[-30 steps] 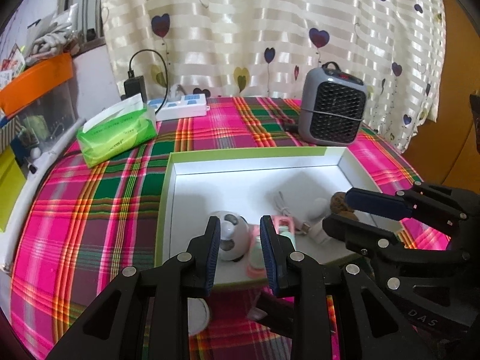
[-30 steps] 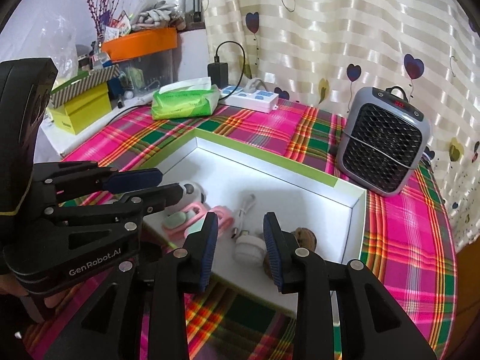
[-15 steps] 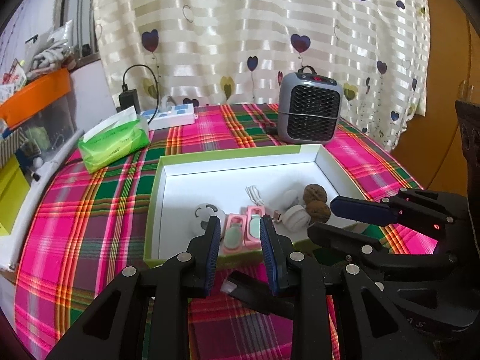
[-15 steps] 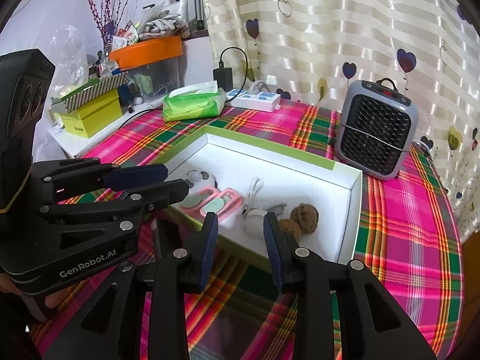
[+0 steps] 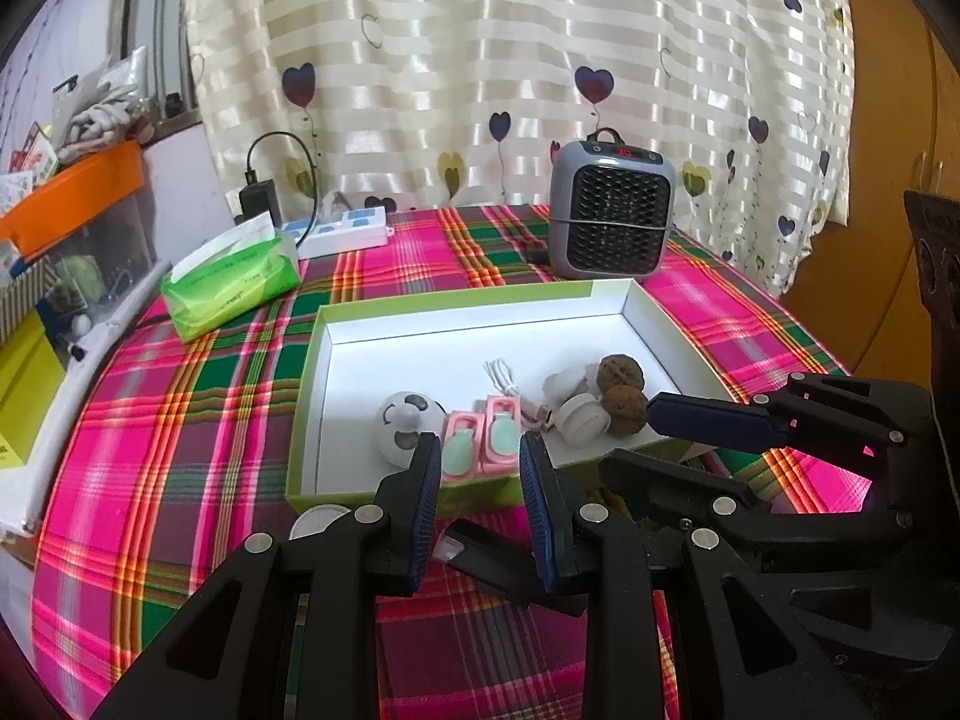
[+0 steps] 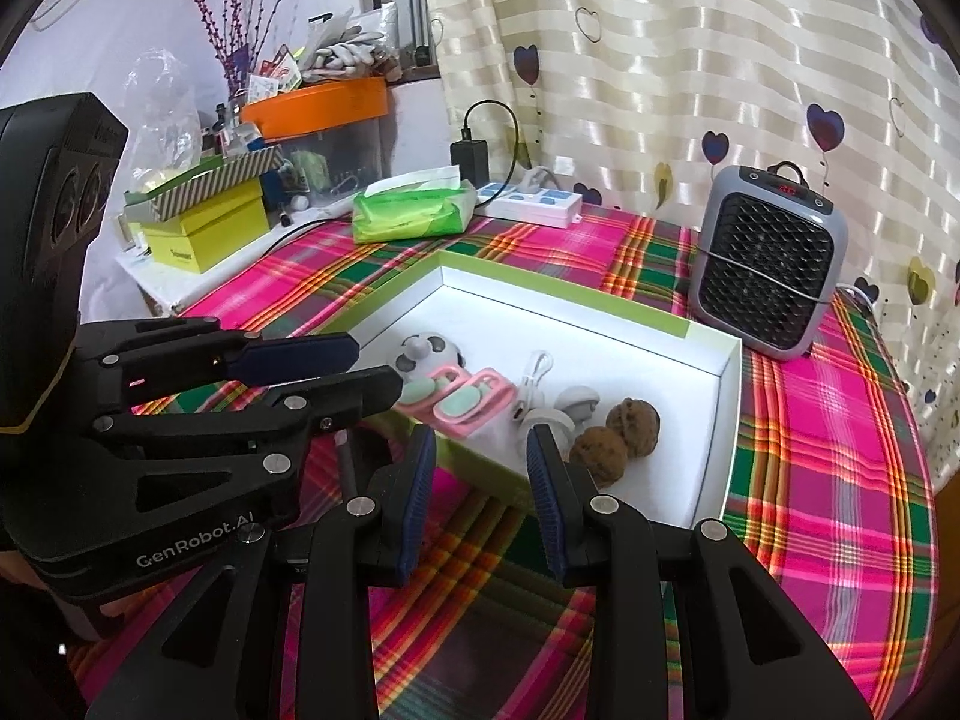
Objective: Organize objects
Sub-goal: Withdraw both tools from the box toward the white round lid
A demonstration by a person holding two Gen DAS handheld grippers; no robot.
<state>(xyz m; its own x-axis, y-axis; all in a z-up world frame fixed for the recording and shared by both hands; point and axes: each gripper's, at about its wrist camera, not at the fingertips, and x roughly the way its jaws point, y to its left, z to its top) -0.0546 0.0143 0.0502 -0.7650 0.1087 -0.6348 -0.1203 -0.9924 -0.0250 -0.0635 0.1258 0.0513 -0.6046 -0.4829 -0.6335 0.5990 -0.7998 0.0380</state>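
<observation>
Both the left gripper (image 5: 477,495) and the right gripper (image 6: 480,495) hover partly open and empty just near of the green-rimmed box (image 5: 468,303). The next pick likely wants a square, slow approach. The box holds a round fan (image 5: 405,427), pink clips (image 5: 483,441), a white cable (image 5: 507,378) and two walnuts (image 5: 623,387) along its near side.

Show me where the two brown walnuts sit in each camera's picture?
Left wrist view: walnuts lie right of centre, in the box's near right corner.
Right wrist view: walnuts lie at centre, just beyond the tongs.
Shared landmark: the grey heater behind the box.
</observation>
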